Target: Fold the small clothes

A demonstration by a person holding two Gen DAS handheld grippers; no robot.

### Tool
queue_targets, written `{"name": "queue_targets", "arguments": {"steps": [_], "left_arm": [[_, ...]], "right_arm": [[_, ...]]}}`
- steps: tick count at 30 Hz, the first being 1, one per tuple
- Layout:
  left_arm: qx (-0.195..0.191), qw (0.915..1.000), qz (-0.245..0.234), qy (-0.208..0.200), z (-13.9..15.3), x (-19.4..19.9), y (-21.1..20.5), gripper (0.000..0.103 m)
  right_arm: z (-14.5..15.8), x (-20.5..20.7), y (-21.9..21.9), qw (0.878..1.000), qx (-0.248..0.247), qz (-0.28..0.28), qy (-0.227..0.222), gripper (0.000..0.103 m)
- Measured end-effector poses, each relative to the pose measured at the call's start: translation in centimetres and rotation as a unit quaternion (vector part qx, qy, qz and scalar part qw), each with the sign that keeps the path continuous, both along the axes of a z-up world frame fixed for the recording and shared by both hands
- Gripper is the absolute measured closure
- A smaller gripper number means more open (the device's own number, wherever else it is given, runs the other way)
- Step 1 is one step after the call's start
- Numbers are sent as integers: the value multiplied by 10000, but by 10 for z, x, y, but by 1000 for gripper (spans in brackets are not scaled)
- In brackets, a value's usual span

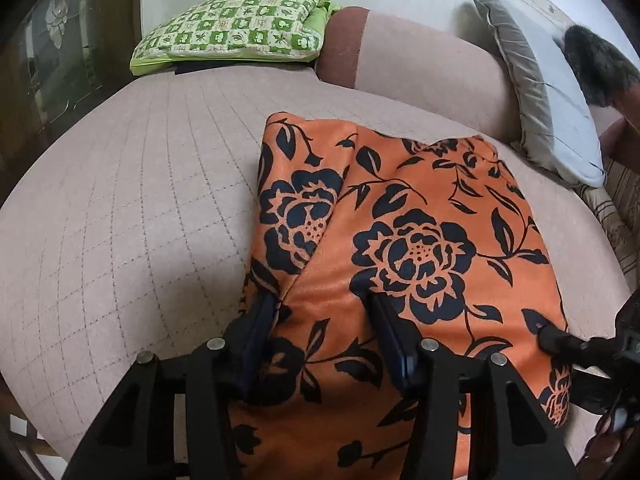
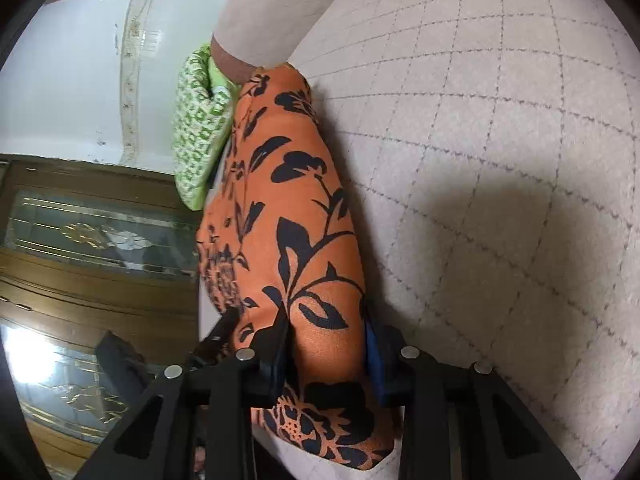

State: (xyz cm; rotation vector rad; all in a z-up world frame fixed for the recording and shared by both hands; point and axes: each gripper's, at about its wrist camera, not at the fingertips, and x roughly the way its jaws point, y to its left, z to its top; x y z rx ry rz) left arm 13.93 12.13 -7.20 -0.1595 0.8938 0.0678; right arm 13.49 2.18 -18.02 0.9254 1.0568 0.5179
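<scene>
Quilted beige sofa seat (image 1: 120,208) carries the orange flowered garment (image 1: 420,216), folded, at centre. At 11 o'clock lies a green checked cushion (image 1: 236,24); at 2 o'clock a grey pillow (image 1: 532,92) leans beside something dark and furry (image 1: 600,68), hard to identify. Left tool (image 1: 324,308) and right tool (image 2: 326,324) each pinch cloth. Garment's near edge is cut off.

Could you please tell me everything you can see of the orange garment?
The garment is orange, slightly shiny woven-looking cloth printed with black flowers and leaves. It lies partly folded on the quilted beige cushion, one panel overlapping another along a diagonal edge. The left tongs straddle its near edge, and the right tongs hold a raised fold at its side.
</scene>
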Motion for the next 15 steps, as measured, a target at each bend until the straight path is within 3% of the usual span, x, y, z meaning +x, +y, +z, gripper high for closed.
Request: {"name": "queue_targets", "arguments": {"steps": [1,3,5,8,9,10,11,15], "left_arm": [[-18,10000,23,-1,1,-2,2,50],[24,10000,44,-4,2,-3,-2,50],[84,9999,52,-16,3,0,-8,50],[128,9999,42,-29,6,-2,-13,49],[97,9999,44,-25,6,-1,-13,49],[77,10000,32,-15,6,0,-13,49],[37,10000,21,-5,6,0,-14,49],[-5,10000,-7,-7,6,1,-16,49]], "right_arm": [[4,0,-4,10000,-17,-47,-33,56],[24,0,-15,9979,-329,-288,-469,35],[37,7,-21,9956,-415,-465,-707,28],[29,37,-11,9989,-126,-83,-453,28],[17,48,-1,9992,-228,228,-246,30],[7,52,6,9983,-370,439,-45,47],[-1,51,12,9971,-482,593,26,73],[4,40,9,9983,-559,170,-4,73]]}}
